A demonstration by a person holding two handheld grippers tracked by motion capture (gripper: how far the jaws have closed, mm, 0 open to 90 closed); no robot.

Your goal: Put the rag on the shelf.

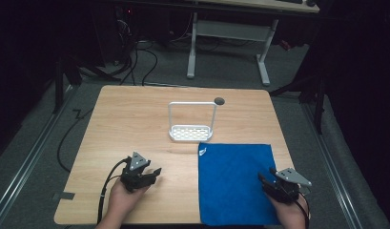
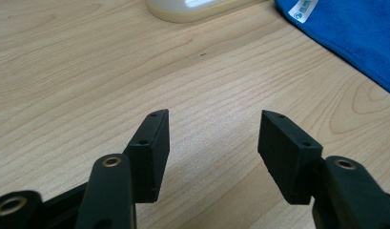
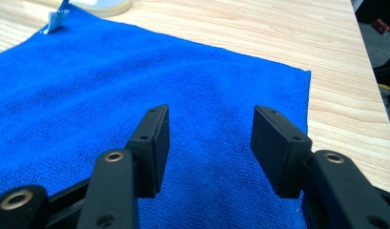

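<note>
High view: the whole wooden table (image 1: 135,114), with a white rack (image 1: 191,123) standing upright near its middle and a small dark round spot (image 1: 219,101) just behind the rack.
Blue cloth (image 1: 234,183): spread flat on the table's near right part, its far left corner just beside the rack's base.
Left gripper view: bare wood grain, the rack's cream base edge (image 2: 192,10), and the cloth's white label (image 2: 303,8) at its corner.
Right gripper view: the cloth's weave up close and its far right corner (image 3: 304,74).
Left gripper (image 1: 152,175): jaws wide apart, nothing between them, over bare wood left of the cloth.
Right gripper (image 1: 265,182): jaws wide apart, holding nothing, above the cloth's right side; contact with the fabric cannot be told.
</note>
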